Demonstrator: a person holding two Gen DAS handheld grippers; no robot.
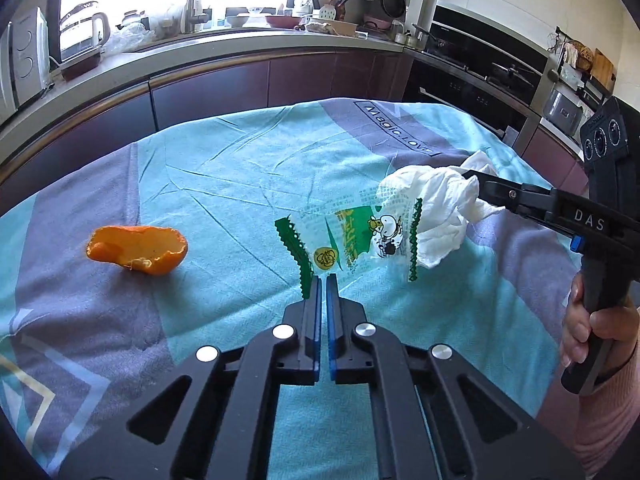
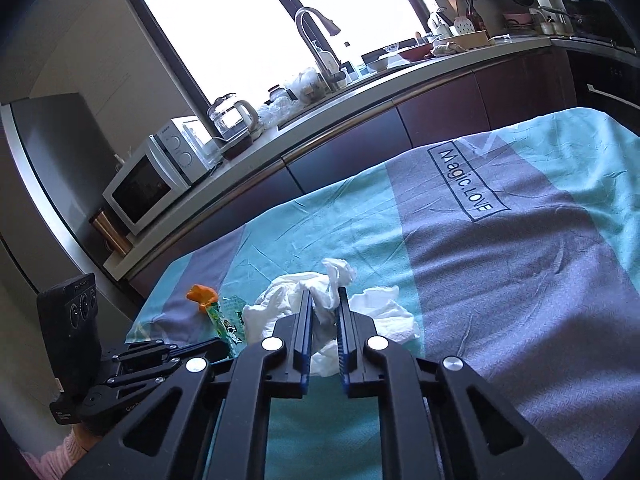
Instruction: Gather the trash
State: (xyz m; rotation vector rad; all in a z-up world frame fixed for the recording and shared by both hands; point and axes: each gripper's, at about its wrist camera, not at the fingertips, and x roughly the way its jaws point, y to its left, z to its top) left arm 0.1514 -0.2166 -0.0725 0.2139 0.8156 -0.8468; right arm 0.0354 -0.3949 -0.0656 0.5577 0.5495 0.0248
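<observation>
Right tool (image 2: 324,300) clamped on crumpled white paper tissue (image 1: 436,216), partly inside clear green-printed plastic wrapper (image 1: 352,248). Left tool (image 1: 324,282) pinches wrapper edge. Orange peel (image 1: 138,249) lies apart on worktop cloth (image 1: 224,176).

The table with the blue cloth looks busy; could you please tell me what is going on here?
A person is collecting trash with two handheld grippers. The right gripper is closed on a crumpled white tissue. The left gripper pinches the edge of a clear snack wrapper with green zigzag edges, apparently holding it up. An orange peel lies untouched on the tablecloth.
</observation>
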